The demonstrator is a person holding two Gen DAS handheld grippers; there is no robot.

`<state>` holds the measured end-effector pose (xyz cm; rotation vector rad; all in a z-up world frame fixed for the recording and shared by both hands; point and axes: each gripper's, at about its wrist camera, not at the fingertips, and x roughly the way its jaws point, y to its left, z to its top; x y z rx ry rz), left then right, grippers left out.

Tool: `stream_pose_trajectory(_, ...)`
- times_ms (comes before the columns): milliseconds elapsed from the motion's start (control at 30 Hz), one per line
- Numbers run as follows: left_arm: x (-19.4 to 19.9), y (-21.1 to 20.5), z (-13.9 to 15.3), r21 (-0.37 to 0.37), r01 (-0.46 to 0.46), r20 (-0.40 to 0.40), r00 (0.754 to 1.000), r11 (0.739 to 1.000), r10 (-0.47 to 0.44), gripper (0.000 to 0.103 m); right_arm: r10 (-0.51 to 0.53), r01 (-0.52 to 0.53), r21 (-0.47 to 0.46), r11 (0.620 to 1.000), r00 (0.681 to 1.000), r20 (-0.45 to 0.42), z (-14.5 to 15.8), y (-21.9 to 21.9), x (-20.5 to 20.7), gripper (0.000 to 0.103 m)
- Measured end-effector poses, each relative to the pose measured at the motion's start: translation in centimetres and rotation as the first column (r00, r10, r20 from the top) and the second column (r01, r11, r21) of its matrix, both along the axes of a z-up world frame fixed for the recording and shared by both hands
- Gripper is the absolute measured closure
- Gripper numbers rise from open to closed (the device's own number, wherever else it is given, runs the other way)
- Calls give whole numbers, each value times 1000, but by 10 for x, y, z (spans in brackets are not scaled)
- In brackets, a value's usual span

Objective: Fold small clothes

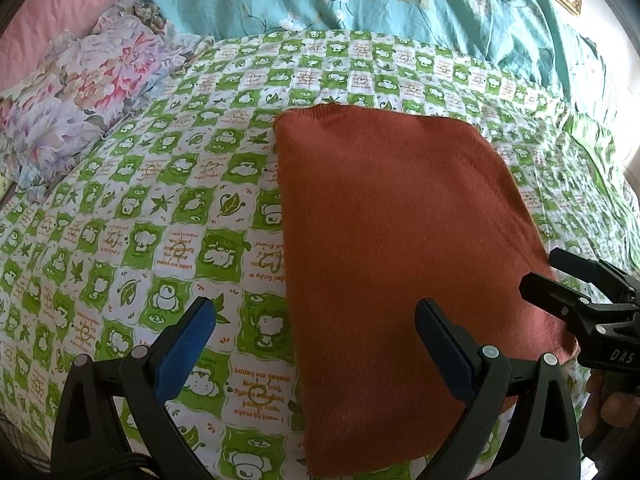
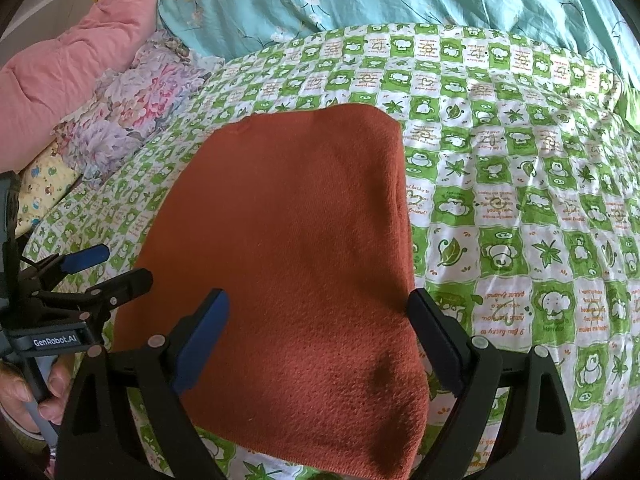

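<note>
My left tongs [image 1: 316, 344] hang open above the folded rust-orange garment [image 1: 400, 248], whose left edge lies between my fingers. My right tongs [image 1: 560, 276] sit just beside, at its right corner.

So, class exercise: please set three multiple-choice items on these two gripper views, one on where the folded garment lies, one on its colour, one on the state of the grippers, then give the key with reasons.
1. Where does the folded garment lie?
A. On the green-and-white patterned sheet
B. On the pink quilt
C. In a basket

2. What colour is the garment?
A. Teal
B. Rust orange
C. White

3. How do the two grippers stand?
A. Both shut on the garment
B. One shut, one open
C. Both open, holding nothing

Key:
1 A, the green-and-white patterned sheet shows all round its edges, and the pink quilt is off to one side.
2 B, it is rust orange in both views.
3 C, the left gripper and right gripper each show spread fingers with nothing between the pads.
</note>
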<state>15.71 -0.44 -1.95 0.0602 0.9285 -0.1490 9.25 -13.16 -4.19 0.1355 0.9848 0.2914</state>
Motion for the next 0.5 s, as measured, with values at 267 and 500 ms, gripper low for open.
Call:
stream_pose_trajectory(267,0,1,1,-4,-7,3,1000,1000,7,3,-4,4,6,1000,1000,9,3,0,2,12)
stream_pose_trajectory(500,4,7,5,2,-22,28,999,1000,22,3,-11,11,3,1000,1000,10,2,-2,2,12)
